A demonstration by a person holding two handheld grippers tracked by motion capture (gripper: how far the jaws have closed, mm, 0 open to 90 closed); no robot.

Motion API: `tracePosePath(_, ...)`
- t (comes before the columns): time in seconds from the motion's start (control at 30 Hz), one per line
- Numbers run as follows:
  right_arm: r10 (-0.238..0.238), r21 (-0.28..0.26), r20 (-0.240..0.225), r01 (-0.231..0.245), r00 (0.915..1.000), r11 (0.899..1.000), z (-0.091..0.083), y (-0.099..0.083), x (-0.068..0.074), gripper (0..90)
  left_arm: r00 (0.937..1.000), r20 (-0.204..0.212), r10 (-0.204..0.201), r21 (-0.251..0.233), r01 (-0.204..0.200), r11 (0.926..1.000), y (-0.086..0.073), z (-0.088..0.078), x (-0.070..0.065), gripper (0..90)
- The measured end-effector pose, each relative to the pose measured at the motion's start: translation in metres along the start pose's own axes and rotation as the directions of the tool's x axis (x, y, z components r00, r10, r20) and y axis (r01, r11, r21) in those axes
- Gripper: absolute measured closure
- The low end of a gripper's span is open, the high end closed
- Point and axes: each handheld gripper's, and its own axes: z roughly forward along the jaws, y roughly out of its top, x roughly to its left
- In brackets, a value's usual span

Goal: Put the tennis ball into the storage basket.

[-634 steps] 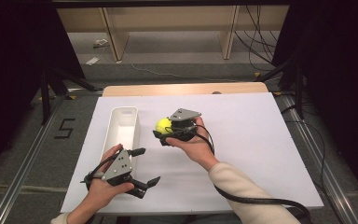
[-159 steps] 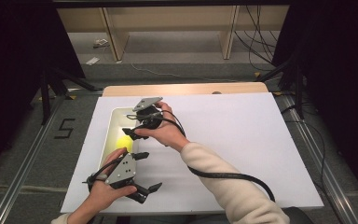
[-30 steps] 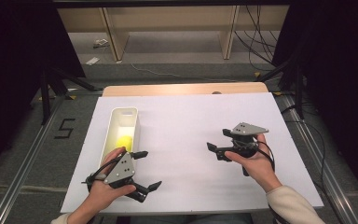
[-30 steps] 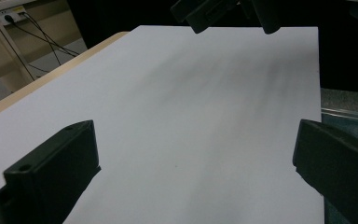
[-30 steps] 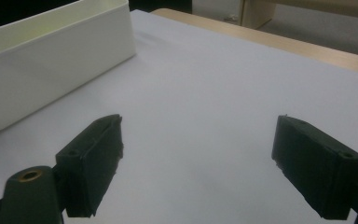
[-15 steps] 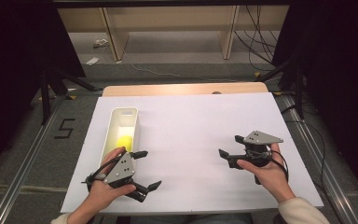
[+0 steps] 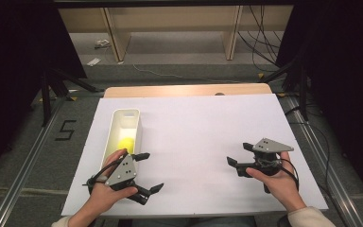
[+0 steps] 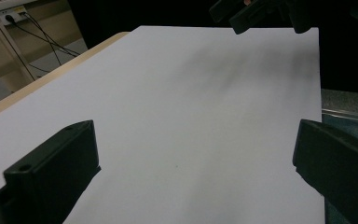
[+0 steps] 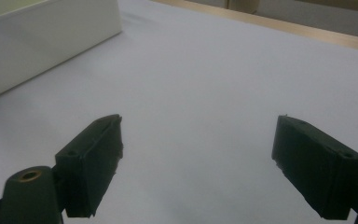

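A yellow ball (image 7: 126,143) lies inside the long white tray (image 7: 138,127) at the left of the white table. My left gripper (image 7: 154,171) rests just in front of the tray near the table's front edge. It stands open, and in the left gripper view (image 8: 196,158) bare table shows between its jaws. My right gripper (image 7: 237,153) is held at the front right, far from the tray, pointing left. It is open too, with nothing between its jaws in the right gripper view (image 9: 198,158), where the tray's wall (image 9: 42,37) shows at the top left.
The white sheet (image 7: 198,127) covers most of the table, with a wooden strip (image 7: 184,90) along its far edge. Metal rails (image 7: 23,170) run along the floor on both sides. The other hand's gripper (image 8: 256,11) shows far across in the left gripper view.
My right gripper set the ball into the tray, came away open and has drawn back to the front right. The left gripper has not moved.
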Motion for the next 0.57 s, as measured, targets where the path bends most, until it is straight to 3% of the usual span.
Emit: tracePosePath(0.57,0.021,-0.01,0.005,-0.021,0.9998,1.0,-0.011,-0.008,-0.002,16.6,1.0,0.001,0.0,-0.005,0.0,1.0,0.001,0.0,0.0,0.0)
